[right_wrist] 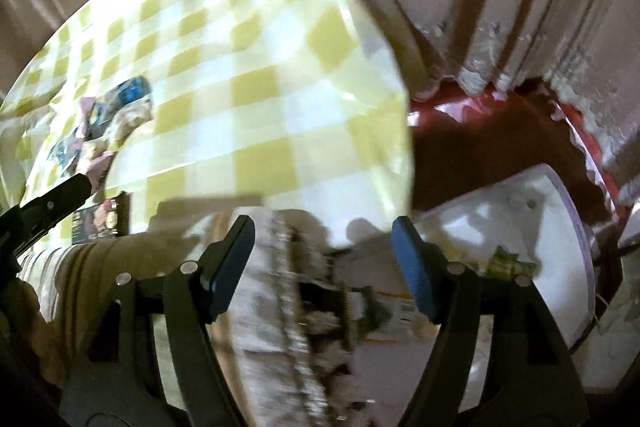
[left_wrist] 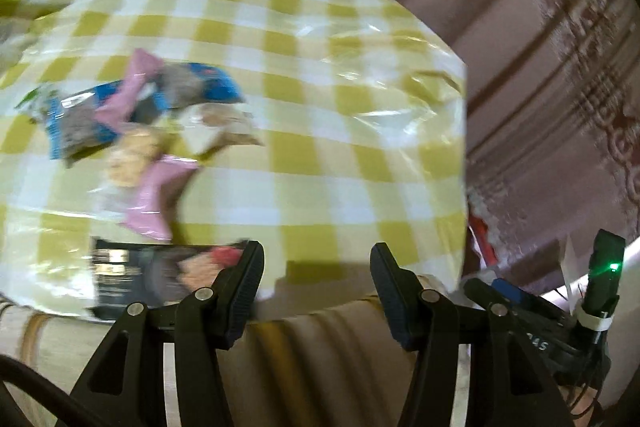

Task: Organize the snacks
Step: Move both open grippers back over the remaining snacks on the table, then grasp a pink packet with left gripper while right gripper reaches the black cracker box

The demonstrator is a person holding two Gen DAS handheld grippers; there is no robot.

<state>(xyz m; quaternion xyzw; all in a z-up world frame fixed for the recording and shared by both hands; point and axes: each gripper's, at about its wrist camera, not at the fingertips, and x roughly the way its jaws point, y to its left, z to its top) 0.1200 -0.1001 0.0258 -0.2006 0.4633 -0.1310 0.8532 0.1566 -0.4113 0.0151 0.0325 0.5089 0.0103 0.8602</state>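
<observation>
Left wrist view: jaws of the left gripper (left_wrist: 316,287) standing apart, nothing between the pads, hovering over the near edge of the checked tablecloth (left_wrist: 320,67). Snack pile (left_wrist: 148,123) lying around 10 o'clock from the fingers, well apart from them: blue packets, pink wrappers, a clear bag of what looks like cookies, all overlapping. Dark flat packet (left_wrist: 160,279) sitting just beside the left finger at 9 o'clock, right at the table edge. Pretty blurry though, so labels unreadable.

Right wrist view: right gripper (right_wrist: 323,263) also apart and empty, hanging off the table corner. White bin (right_wrist: 520,247) at 3 o'clock with something green inside, probably where the snacks go. Same pile (right_wrist: 104,123) visible way over at 9–10 o'clock.

Handling guess: everything light, crinkly, slick film. Cookie bag likely fragile, so no hard squeeze. Best bet pinching a crimped end seal or a loose corner rather than the belly. Dark packet looks stiffer, so grab by the edge overhanging the table. Glossy cloth means packets likely to skate if nudged sideways.
</observation>
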